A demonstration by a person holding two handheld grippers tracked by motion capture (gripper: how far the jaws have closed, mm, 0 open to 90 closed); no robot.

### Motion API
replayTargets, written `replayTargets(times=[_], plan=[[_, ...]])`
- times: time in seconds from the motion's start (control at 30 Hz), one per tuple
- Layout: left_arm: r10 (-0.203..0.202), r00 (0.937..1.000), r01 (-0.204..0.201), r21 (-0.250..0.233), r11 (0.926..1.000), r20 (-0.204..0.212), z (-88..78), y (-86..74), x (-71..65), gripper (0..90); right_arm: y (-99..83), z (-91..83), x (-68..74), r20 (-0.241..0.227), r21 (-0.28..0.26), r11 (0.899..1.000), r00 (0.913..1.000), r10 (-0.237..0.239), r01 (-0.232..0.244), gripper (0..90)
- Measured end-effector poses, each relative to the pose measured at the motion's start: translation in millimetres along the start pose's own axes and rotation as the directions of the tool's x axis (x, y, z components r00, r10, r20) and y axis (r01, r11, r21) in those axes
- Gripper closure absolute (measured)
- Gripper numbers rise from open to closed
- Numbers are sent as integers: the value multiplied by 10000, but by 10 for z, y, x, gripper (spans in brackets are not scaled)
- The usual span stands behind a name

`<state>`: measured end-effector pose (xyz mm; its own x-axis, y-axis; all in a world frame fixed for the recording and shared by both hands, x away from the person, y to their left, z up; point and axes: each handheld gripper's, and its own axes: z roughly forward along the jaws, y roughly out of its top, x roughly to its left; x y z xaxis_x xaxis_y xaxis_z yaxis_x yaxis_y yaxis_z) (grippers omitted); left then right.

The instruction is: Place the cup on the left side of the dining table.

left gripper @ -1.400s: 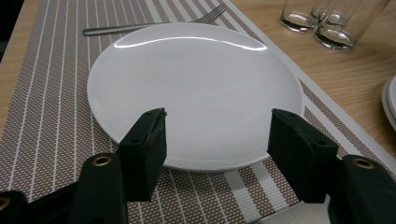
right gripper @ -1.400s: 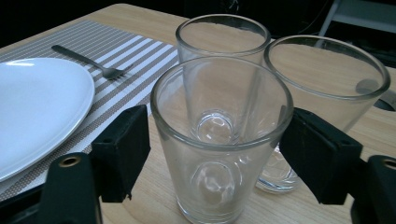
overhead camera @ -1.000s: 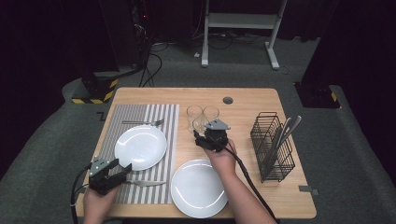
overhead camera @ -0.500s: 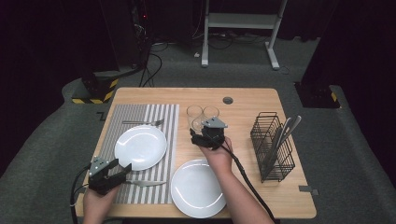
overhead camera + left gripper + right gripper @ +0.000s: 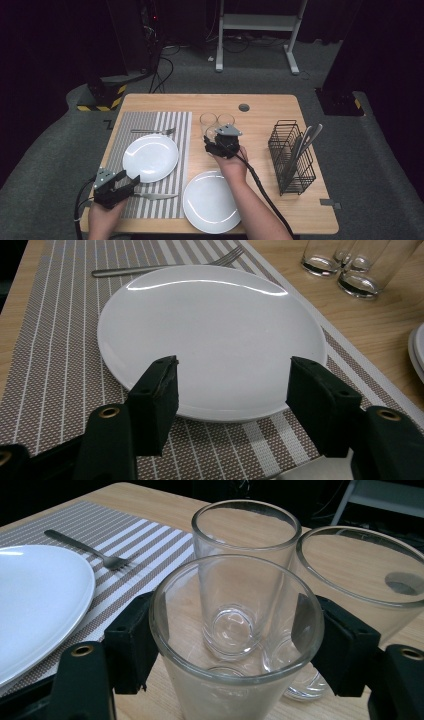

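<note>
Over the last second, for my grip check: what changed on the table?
The right gripper edged toward the glasses; its jaws have just been closing around the nearest glass, which stands between them. The left gripper stayed open before the white plate; plates, fork and basket did not move.

the clear, straight-sided drinking glass (image 5: 235, 640) stood upright and empty on the wooden bench (image 5: 260, 107), just in front of two more clear tumblers (image 5: 245, 570) that stood upright close behind it, beside the striped placemat's right edge.
</note>
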<state>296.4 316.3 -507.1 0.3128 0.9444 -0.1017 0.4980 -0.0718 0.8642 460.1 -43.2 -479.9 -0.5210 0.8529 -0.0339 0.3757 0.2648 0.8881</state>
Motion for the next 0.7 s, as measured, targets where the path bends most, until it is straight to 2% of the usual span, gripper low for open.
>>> replayTargets(times=[0.43, 0.7], plan=[[5, 10000, -5, 19, 10000, 18, 4, -2, 0, 377, -4, -8, -1, -99, -13, 10000, 9999, -51, 51, 278], [1, 10000, -1, 3, 10000, 54, 3, -2, -1, 376, -9, -35, 40, -77, -31, 9993, 9993, -375, 375, 278]])
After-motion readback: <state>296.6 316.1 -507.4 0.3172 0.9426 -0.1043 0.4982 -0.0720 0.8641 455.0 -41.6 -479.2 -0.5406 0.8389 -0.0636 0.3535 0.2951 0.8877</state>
